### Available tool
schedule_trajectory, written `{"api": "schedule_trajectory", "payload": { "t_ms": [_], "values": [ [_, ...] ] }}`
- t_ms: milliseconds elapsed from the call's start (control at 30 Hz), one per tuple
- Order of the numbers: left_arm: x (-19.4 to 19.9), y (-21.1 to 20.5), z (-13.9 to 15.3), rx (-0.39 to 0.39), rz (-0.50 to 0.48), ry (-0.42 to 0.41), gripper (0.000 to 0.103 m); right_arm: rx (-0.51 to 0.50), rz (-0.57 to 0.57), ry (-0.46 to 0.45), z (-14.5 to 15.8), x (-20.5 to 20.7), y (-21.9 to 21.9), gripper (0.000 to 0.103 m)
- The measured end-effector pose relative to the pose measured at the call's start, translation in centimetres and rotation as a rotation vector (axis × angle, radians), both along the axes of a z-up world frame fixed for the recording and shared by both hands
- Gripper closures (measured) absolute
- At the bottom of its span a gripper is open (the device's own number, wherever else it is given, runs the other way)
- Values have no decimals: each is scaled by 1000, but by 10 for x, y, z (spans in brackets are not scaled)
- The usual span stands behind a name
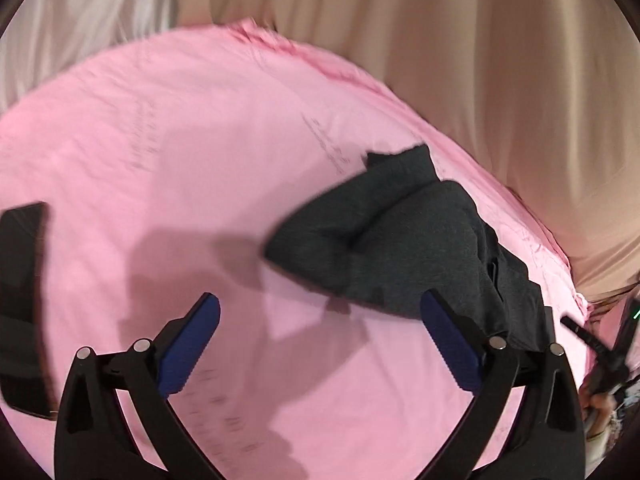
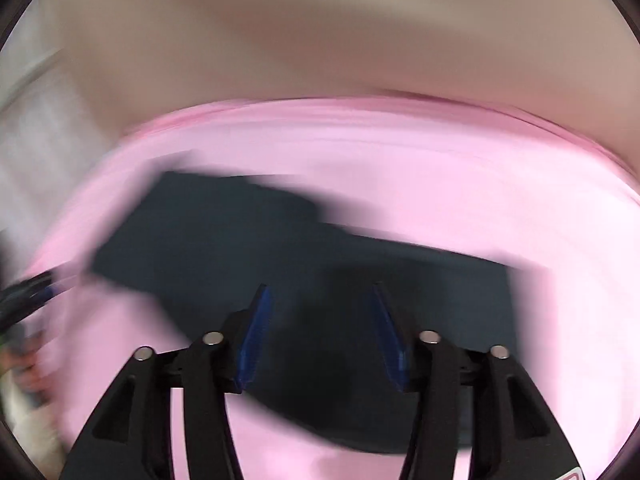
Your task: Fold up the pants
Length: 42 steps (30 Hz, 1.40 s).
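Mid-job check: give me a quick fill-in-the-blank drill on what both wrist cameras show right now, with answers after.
1. The dark grey fabric pants lie bunched on a ____ sheet.
2. The left gripper has its jaws wide ____, with nothing between them.
3. A flat black rectangular slab lies on the sheet at the ____ edge of the left wrist view.
4. The right gripper hangs over the pants with its jaws ____.

Answers: pink; open; left; open

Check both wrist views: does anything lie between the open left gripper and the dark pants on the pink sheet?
Nothing visible does. Only bare pink sheet separates the left gripper from the pants; the black flat object lies off to the side.
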<state>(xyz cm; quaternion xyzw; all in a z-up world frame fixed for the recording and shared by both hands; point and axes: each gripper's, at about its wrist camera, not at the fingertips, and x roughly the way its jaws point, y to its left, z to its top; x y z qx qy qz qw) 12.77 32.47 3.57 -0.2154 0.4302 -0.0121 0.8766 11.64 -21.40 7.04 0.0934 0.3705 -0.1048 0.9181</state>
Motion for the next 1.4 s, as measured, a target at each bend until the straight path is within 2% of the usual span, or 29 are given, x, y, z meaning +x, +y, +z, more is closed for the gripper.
{"api": "schedule_trajectory", "payload": {
  "t_ms": [33, 67, 100, 133, 200, 267, 300, 367, 400, 433, 467, 533, 633, 700, 767, 800, 833, 867, 900, 933, 967, 1000, 1033, 1100, 1167, 1233, 1300, 1367, 1400],
  "values": [
    [6, -4, -3, -7, -1, 17, 5, 52, -61, 32, -12, -11, -37, 46],
    [11, -12, -7, -22, 0, 27, 5, 109, -75, 55, -22, -17, -59, 46],
    [16, -15, -12, -32, 2, 35, 5, 204, -67, 79, -36, -22, -79, 46],
    [18, -18, -16, -41, 5, 44, 5, 262, -33, 59, -44, -27, -87, 44],
    [21, -28, -20, -63, 5, 54, 5, 293, 27, 34, -44, -30, -83, 36],
    [22, -35, -22, -59, 11, 64, 5, 324, 92, 21, -45, -24, -69, 36],
    [21, -39, -22, -53, 15, 66, 5, 305, 110, 20, -45, -21, -60, 36],
    [18, -44, -20, -45, 25, 69, 5, 176, 114, 41, -43, -13, -43, 50],
    [17, -47, -18, -41, 28, 71, 5, 120, 108, 46, -40, -12, -39, 69],
    [18, -49, -18, -37, 32, 74, 5, 143, 120, 37, -36, -16, -44, 87],
    [17, -53, -16, -34, 35, 76, 5, 228, 130, 1, -27, -28, -60, 90],
    [14, -59, -13, -31, 33, 76, 5, 269, 137, -64, -11, -60, -85, 95],
    [11, -72, -10, -13, 6, 80, 5, 225, 61, -128, 6, -109, -116, 95],
    [11, -79, -13, -7, -5, 91, 5, 220, -8, -129, -1, -126, -147, 95],
    [16, -89, -23, 4, -21, 120, 5, 219, -81, -54, -29, -131, -175, 94],
    [18, -91, -28, 2, -24, 134, 5, 242, -68, 10, -48, -127, -180, 92],
    [21, -94, -35, -12, -31, 151, 5, 260, -53, 33, -59, -125, -182, 86],
    [24, -97, -41, -29, -29, 170, 5, 227, -74, -12, -55, -133, -180, 84],
    [24, -99, -39, -5, -8, 148, 5, 185, -102, -10, -49, -137, -177, 73],
    [25, -102, -38, 3, -10, 140, 5, 124, -143, -51, -37, -146, -173, 66],
    [32, -103, -39, -2, -28, 148, 5, 85, -159, -96, -28, -152, -168, 64],
    [37, -102, -41, -1, -31, 161, 5, 46, -152, -135, -15, -158, -159, 56],
    [41, -98, -40, -6, -25, 162, 5, 25, -115, -144, -7, -157, -148, 55],
    [41, -82, -33, -59, 6, 136, 5, -27, 80, -152, 11, -139, -89, 54],
    [31, -62, -22, -104, 40, 91, 5, -138, 289, -152, 17, -121, -11, 48],
    [20, -45, -10, -101, 72, 59, 5, -240, 524, -142, 10, -100, 77, 35],
    [4, -27, 2, -63, 120, 21, 5, -358, 675, -129, -3, -84, 154, 33],
    [-12, -12, 9, -16, 141, 4, 5, -544, 801, -130, -22, -68, 234, 33],
    [-20, -3, 11, -2, 140, 0, 5, -595, 851, -127, -33, -60, 259, 33]
  ]
}}
